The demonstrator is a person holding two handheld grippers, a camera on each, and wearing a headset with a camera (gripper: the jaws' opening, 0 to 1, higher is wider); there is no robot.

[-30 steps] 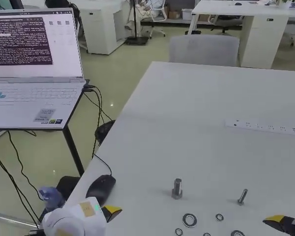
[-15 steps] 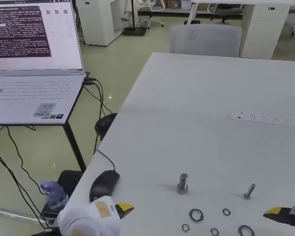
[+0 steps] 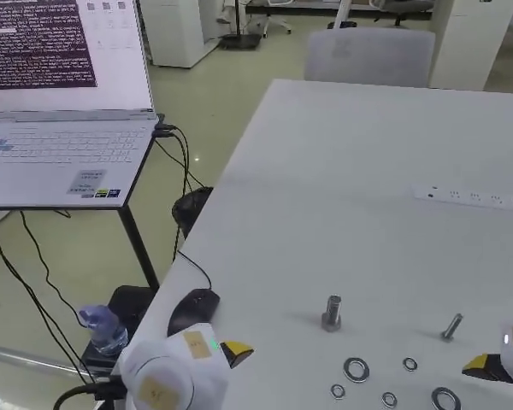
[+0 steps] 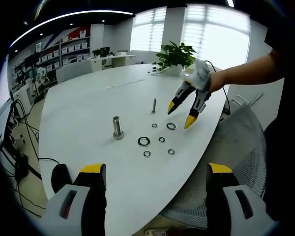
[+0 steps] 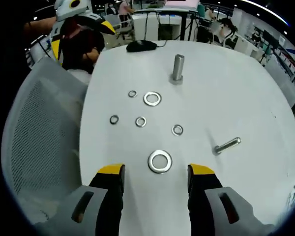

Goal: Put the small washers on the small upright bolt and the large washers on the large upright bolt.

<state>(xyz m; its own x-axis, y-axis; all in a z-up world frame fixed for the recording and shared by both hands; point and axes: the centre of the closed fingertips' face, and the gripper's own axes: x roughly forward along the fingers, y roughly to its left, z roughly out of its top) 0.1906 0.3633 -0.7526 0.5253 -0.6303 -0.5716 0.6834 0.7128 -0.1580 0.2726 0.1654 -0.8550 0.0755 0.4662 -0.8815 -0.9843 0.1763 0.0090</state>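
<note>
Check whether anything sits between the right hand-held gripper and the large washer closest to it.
Nothing visible does: the large silver metal washer lies on bare white table just ahead of the open right hand-held gripper.

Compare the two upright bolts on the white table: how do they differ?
The large bolt is thick, the small bolt thin. In the head view the large bolt stands left, the small bolt right. Both are grey metal, upright, with no washers on them.

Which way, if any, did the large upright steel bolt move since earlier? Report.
No. The large steel bolt holds its place against the black computer mouse; the camera shifted.
</note>
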